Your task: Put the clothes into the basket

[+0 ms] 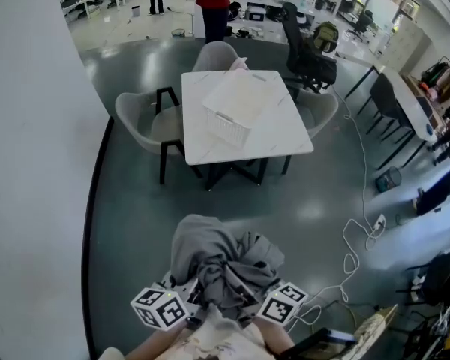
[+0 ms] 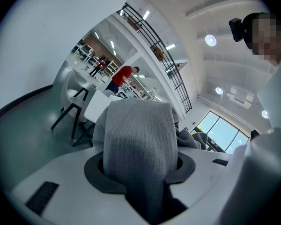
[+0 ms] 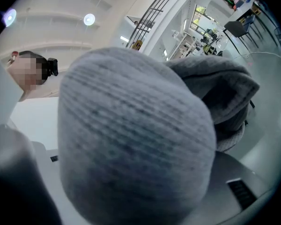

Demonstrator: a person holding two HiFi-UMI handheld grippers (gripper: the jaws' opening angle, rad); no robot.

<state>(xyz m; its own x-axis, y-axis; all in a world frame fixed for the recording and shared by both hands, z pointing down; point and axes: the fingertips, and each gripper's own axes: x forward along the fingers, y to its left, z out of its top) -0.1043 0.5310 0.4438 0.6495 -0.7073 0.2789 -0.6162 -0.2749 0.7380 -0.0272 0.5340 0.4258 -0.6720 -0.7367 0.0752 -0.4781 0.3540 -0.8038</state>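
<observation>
Item: grey knit garment (image 1: 223, 261), bunched in a loose heap and carried low at the near end of the room, well apart from the white basket (image 1: 229, 122) on the far tabletop (image 1: 289, 137). Judged light, soft and floppy, not fragile, with loose folds liable to trail or slip free, so best taken by thick gathered folds, as here. Left gripper (image 2: 140, 172) and right gripper (image 3: 140, 186): side by side close to the person's body, angled upward, jaws part-spread, each pinching a fat fold of the knit.
</observation>
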